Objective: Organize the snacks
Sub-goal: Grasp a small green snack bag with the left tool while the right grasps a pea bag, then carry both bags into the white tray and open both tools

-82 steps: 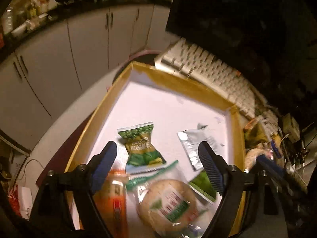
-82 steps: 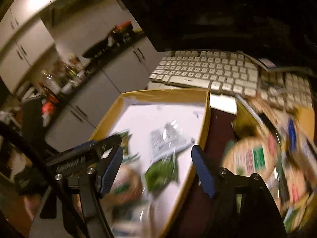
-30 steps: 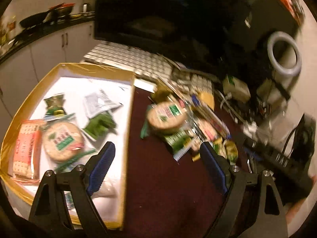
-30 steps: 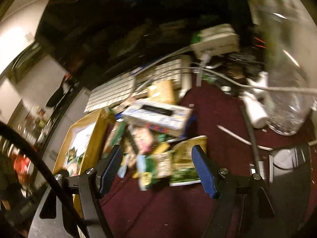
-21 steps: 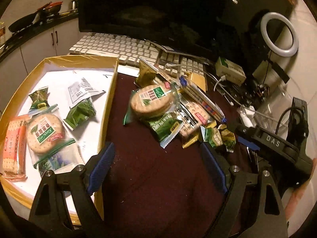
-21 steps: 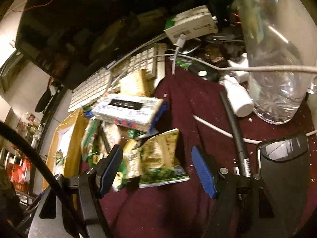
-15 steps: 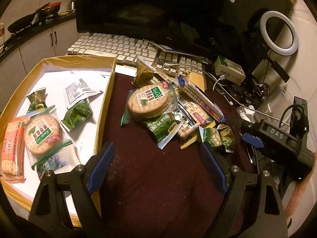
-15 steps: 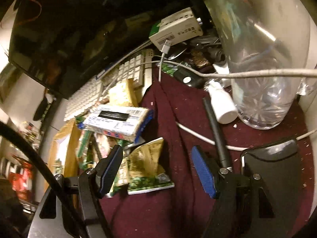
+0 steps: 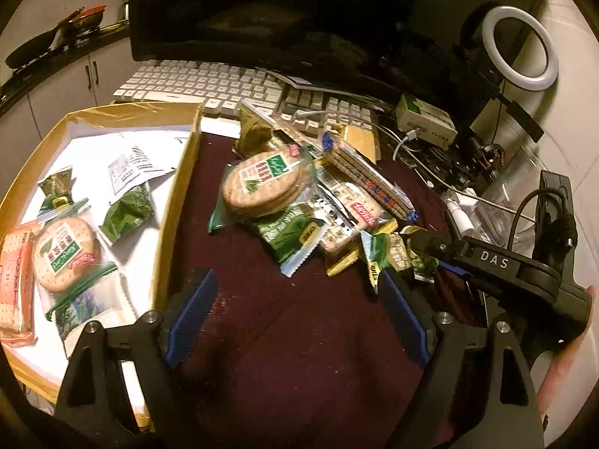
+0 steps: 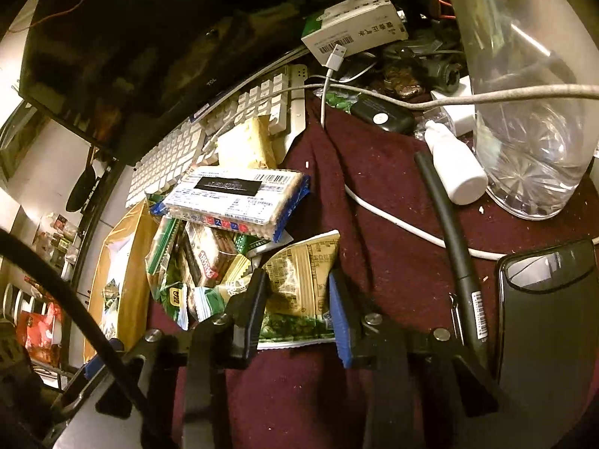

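A pile of snack packets [image 9: 307,202] lies on the dark red cloth, right of a cardboard tray [image 9: 179,194] that holds several packets. My right gripper [image 10: 299,299] has its jaws closed in on a yellow-green snack packet [image 10: 299,284] at the pile's near edge; the packet sits between the fingers. The same gripper [image 9: 430,258] shows in the left wrist view at the pile's right edge. My left gripper [image 9: 295,318] is open and empty over bare cloth, in front of the pile.
A white keyboard [image 9: 209,82] and a dark monitor [image 9: 299,11] stand behind the pile. Cables, a white bottle [image 10: 456,164], a clear glass vessel [image 10: 531,112], a black pen [image 10: 453,247] and a black device [image 10: 554,321] lie to the right. A ring light [image 9: 520,48] stands at the back right.
Both grippers have swung right from the tray to the pile. My right gripper has come down on the yellow-green packet and its jaws have narrowed around it. The left gripper has stayed open.
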### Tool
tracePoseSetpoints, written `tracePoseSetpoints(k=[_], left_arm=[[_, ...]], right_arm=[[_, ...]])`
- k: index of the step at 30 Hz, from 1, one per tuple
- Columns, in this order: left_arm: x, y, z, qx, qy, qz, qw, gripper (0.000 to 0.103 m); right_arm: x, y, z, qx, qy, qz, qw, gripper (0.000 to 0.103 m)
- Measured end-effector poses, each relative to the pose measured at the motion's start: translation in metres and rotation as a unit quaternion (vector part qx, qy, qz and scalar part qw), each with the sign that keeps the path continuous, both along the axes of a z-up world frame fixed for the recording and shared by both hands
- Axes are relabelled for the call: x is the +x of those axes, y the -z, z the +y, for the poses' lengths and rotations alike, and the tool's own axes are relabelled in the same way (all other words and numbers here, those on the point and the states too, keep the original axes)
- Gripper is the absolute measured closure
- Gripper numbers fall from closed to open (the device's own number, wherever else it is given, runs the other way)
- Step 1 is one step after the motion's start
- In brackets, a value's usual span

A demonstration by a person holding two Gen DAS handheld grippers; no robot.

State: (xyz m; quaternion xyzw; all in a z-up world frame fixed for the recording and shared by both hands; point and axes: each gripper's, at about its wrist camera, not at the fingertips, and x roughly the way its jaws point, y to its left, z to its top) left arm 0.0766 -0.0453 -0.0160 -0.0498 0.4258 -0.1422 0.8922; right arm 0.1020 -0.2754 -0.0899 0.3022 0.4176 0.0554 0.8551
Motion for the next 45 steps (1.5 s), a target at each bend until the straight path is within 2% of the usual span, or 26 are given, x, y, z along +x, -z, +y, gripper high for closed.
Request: tracePoseSetpoints(k=[7, 12, 24, 27, 32, 37, 40, 41, 45], left_arm=[[-0.002, 0.006, -0.007, 0.006, 0.012, 0.009, 0.9999, 0.016], [0.004, 0.009, -0.012, -0.006, 0.021, 0.023, 0.9995, 0.016], [0.019, 0.023, -0.053, 0.003, 0.066, 0.036, 0.9972, 0.019], [0.026, 0.026, -0.062, -0.002, 0.073, 0.04, 0.9965, 0.025], [0.036, 0.03, -0.069, -0.008, 0.069, 0.048, 0.9965, 0.046], [0.034, 0.031, -0.072, -0.009, 0.071, 0.042, 0.9966, 0.057], [0.029, 0.029, -0.069, -0.022, 0.071, 0.039, 0.9964, 0.075], [0.027, 0.028, -0.068, -0.021, 0.067, 0.033, 0.997, 0.093], [0.021, 0.025, -0.059, -0.035, 0.064, 0.04, 0.9965, 0.095]], right_arm=[[0.001, 0.001, -0.001, 0.008, -0.001, -0.001, 1.0, 0.073], [-0.001, 0.002, -0.006, 0.024, 0.01, -0.006, 1.0, 0.073], [-0.004, 0.004, -0.009, 0.037, 0.017, -0.028, 0.999, 0.074], [-0.005, 0.005, -0.01, 0.039, 0.022, -0.042, 0.998, 0.074], [-0.008, 0.004, -0.014, 0.042, 0.037, -0.056, 0.997, 0.074], [-0.006, 0.008, -0.016, 0.049, 0.035, -0.057, 0.997, 0.074], [-0.007, 0.007, -0.016, 0.047, 0.037, -0.061, 0.996, 0.074], [-0.007, 0.008, -0.015, 0.048, 0.037, -0.06, 0.996, 0.074], [-0.008, 0.008, -0.015, 0.046, 0.037, -0.062, 0.996, 0.074]])
